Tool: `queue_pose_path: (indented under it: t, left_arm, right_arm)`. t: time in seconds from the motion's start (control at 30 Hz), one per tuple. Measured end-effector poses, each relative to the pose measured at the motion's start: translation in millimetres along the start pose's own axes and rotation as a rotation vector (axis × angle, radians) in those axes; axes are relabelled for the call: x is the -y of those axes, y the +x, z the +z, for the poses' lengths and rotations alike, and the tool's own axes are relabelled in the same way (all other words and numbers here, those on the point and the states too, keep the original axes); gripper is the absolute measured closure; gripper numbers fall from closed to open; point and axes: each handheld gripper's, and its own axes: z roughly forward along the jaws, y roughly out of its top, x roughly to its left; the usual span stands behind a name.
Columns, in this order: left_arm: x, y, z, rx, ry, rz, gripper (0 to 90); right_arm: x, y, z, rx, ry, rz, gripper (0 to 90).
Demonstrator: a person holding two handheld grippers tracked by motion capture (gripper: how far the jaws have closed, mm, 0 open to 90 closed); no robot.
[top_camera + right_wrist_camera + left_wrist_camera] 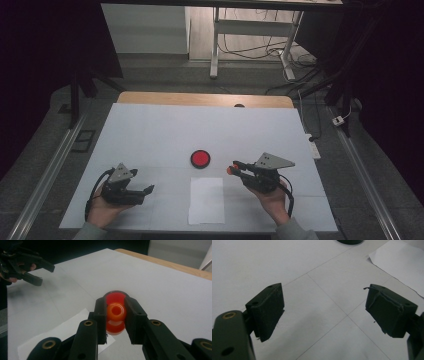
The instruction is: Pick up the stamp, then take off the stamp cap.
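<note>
A small orange ring-shaped piece [115,312] sits clamped between the jaws of my right gripper [115,315], which is shut on it. In the high view that right gripper [234,168] hovers right of a red round dish [200,158] on the white table, the orange piece [230,170] at its tip. The red dish [115,297] lies just beyond the held piece. My left gripper [148,190] rests low at the front left, open, its two black pads [268,308] wide apart over bare table.
A white sheet of paper [206,199] lies at the front centre between my hands. The white table cover [150,130] ends at a wooden edge [205,99] at the back. Metal rails run along both sides of the table.
</note>
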Motion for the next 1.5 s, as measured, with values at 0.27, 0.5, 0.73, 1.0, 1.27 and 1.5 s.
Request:
queue_pose_path:
  t: [0.27,0.5,0.73,1.0,1.27,1.5]
  left_arm:
    - [-0.1,0.0,0.3,0.000,0.000,-0.001,15.5]
    - [-0.1,0.1,0.3,0.000,0.000,-0.001,15.5]
    - [-0.1,0.2,0.3,0.001,0.000,-0.001,15.4]
    - [-0.2,0.0,0.5,0.001,0.000,0.000,15.4]
    - [-0.8,-1.0,0.5,0.002,-0.001,0.003,15.5]
    - [-1.7,-1.9,0.7,0.004,-0.007,0.008,15.5]
  right_arm:
    - [-3.2,8.3,6.0,-0.031,-0.007,-0.010,71.8]
    - [-4.1,13.6,14.0,-0.054,-0.004,-0.008,71.8]
    - [-4.3,20.1,20.2,-0.079,-0.004,-0.018,71.8]
    - [-4.0,20.7,22.1,-0.083,0.000,-0.018,71.8]
    - [-3.6,21.0,23.1,-0.083,0.004,-0.021,71.8]
    - [-3.9,21.3,22.8,-0.083,0.003,-0.023,71.8]
